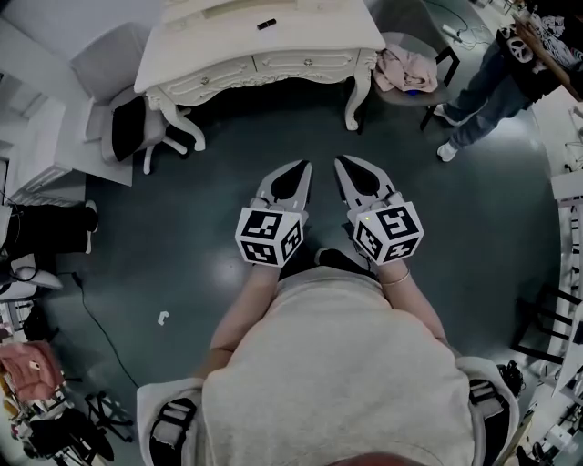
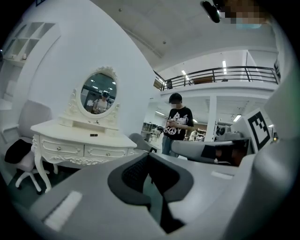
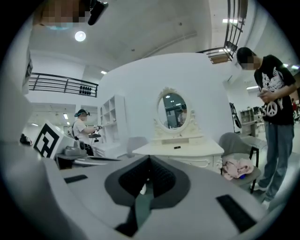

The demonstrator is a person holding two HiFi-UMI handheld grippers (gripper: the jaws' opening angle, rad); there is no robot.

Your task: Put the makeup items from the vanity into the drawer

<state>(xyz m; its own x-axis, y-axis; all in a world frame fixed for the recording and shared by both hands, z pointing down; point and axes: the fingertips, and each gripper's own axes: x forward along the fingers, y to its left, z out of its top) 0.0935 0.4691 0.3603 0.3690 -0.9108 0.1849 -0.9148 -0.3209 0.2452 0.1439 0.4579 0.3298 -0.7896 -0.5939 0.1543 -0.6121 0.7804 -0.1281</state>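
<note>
Left gripper (image 1: pixel 305 168) and right gripper (image 1: pixel 341 164) clenched, empty, short of vanity (image 1: pixel 310 35); dark item (image 1: pixel 266 25), perhaps makeup, atop

Nothing is reading clearly anywhere. At three o'clock in the right gripper view, a standing person's black short-sleeved T-shirt (image 3: pixel 276 93) is showing white print with a peace sign, but its letters are coming out too blurred to make out.

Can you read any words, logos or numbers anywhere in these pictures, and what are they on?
"SOY", the O drawn as a peace sign: bystander's black T-shirt; small, so a loose reading.
Marker cubes: black-and-white square patterns, no words.
Small dark item on the vanity: too small to read.
</note>
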